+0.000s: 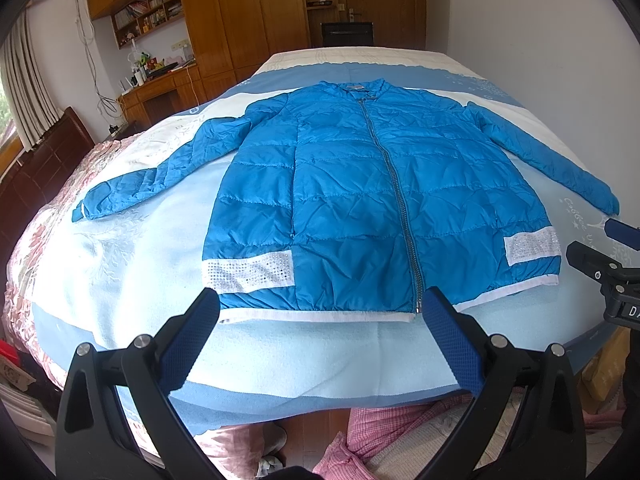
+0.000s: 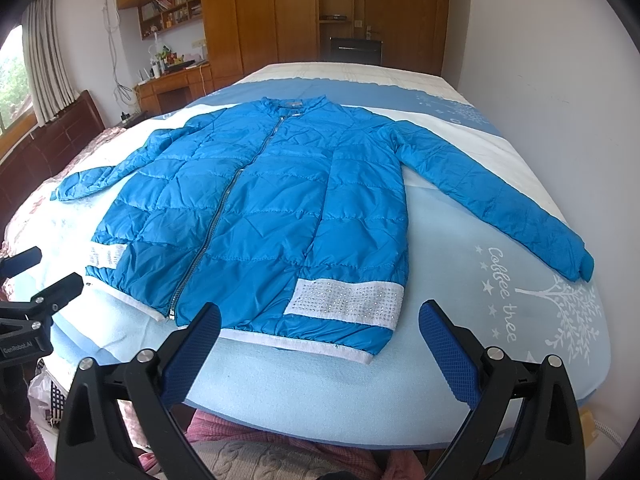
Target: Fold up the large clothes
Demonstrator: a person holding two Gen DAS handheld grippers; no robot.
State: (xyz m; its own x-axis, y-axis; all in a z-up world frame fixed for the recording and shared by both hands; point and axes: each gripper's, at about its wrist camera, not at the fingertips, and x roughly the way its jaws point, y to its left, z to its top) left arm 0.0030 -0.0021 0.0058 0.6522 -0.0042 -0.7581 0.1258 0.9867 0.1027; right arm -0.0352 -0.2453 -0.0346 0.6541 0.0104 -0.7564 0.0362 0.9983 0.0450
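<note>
Blue jacket (image 1: 360,184) lay flat on the bed (image 1: 120,280), front up, zipped, collar at the far end, white hem toward the near edge. Both sleeves were spread out to the sides, angled down toward the hem. Left tool (image 1: 320,320) was open, empty, hovering above the near bed edge just short of the hem by the zipper. Right tool (image 2: 320,332) was also open, empty, near the hem by the white studded patch (image 2: 348,300).
</note>
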